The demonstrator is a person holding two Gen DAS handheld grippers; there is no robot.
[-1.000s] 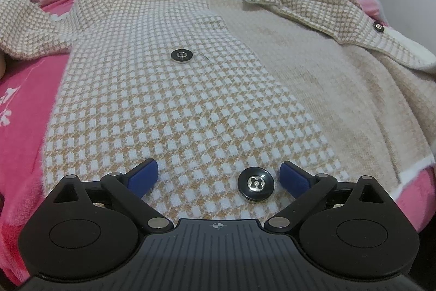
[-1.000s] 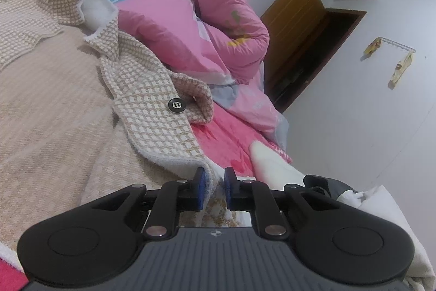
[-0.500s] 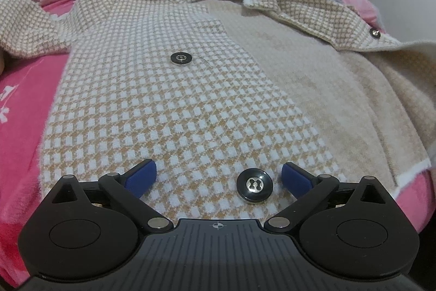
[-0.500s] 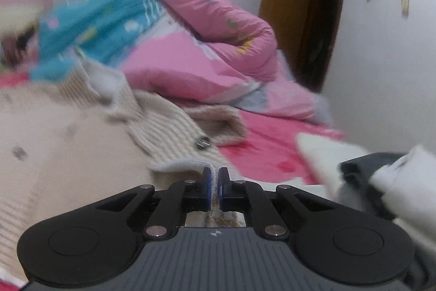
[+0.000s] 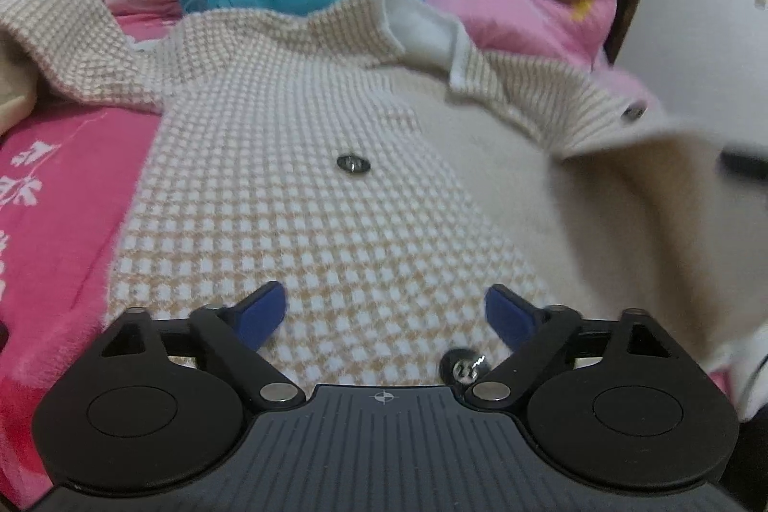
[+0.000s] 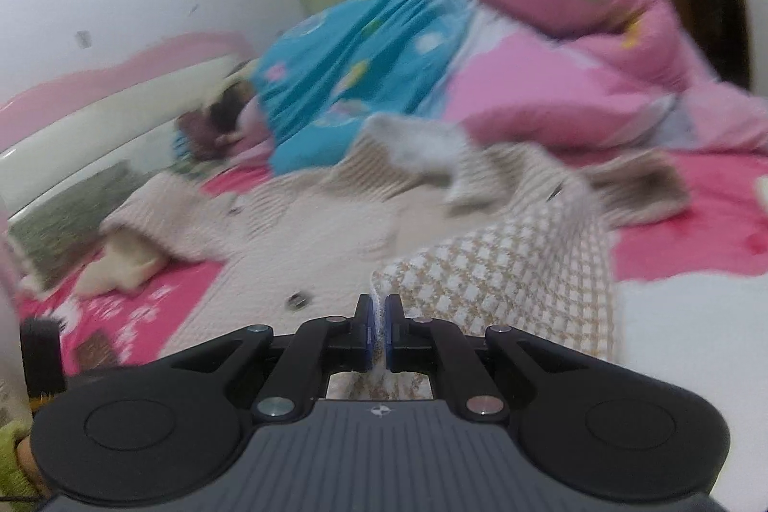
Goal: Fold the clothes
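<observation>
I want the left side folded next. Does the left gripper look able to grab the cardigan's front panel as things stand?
Probably yes. The left gripper hangs just over the checked cardigan, jaws closing with only cloth between them. Nothing blocks it; a dark button sits beside the right-hand jaw.

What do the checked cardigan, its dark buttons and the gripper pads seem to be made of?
Cardigan: soft knitted yarn, probably wool or acrylic; its woven check and fuzzy edges show it. Button: dark with a glossy rim, likely plastic, possibly metal. Left gripper pads: matte blue, apparently rubber or foam. Right gripper, shut on the cardigan's edge, has the same pads.
</observation>
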